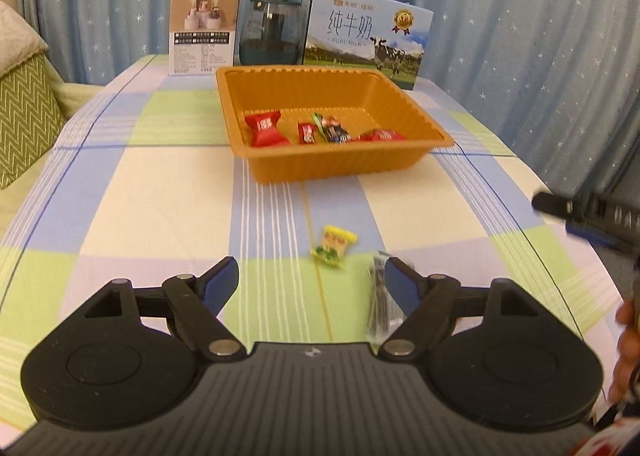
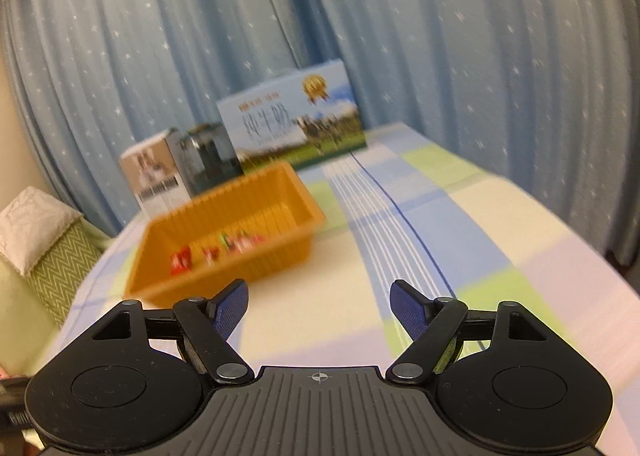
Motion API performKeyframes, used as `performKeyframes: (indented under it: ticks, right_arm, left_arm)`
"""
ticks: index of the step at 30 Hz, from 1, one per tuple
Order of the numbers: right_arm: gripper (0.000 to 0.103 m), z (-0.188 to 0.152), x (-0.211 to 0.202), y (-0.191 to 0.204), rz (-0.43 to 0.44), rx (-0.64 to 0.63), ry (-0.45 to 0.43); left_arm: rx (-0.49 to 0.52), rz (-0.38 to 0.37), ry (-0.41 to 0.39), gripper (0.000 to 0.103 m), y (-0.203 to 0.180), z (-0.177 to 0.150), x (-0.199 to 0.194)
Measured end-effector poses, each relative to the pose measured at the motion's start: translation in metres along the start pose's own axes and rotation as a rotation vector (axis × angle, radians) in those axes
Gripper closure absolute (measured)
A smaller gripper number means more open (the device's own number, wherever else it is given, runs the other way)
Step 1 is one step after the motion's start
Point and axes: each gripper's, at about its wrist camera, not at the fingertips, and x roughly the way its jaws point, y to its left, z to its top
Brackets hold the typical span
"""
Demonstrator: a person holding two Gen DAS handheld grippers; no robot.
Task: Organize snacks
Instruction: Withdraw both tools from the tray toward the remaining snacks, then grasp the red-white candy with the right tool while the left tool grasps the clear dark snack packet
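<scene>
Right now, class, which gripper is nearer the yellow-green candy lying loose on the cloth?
Left. The left gripper hangs open just short of the candy, which lies ahead between its fingertips. The right gripper, also open, faces bare cloth further right, with no candy in its view.

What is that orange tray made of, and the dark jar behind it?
The orange tray looks like thin moulded plastic with a matte finish: its walls are ribbed all round and the rim is a thin lip. The dark jar seems to be tinted glass, or perhaps clear plastic: it is see-through and catches small highlights.
</scene>
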Motion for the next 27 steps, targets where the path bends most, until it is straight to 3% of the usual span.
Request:
performKeyframes:
  ticks: [5,9,11,13,20,27]
  right_arm:
    - [0.025,-0.032,-0.013,-0.004,-0.009,-0.047,0.031]
    - [0.026,-0.052,-0.016,-0.008,-0.002,-0.006,0.084]
    - [0.033,-0.057,-0.013,-0.005,0.011,0.006,0.109]
    - [0.047,-0.061,-0.007,-0.001,0.013,-0.010,0.130]
    - [0.062,-0.070,0.014,0.001,-0.028,-0.020,0.164]
    - [0.075,-0.071,0.031,0.014,-0.077,-0.113,0.149]
  left_arm:
    - [0.006,-0.001,0.006,0.024,-0.004,-0.012,-0.004]
    - [-0.001,0.004,0.018,0.024,-0.005,-0.020,-0.003]
    - [0.007,0.003,0.020,0.024,-0.007,-0.021,-0.002]
    - [0.017,0.003,0.019,0.024,-0.008,-0.022,-0.001]
    - [0.000,0.005,0.042,0.024,-0.004,-0.026,0.009]
    - [0.010,-0.012,0.055,0.024,-0.010,-0.026,0.017]
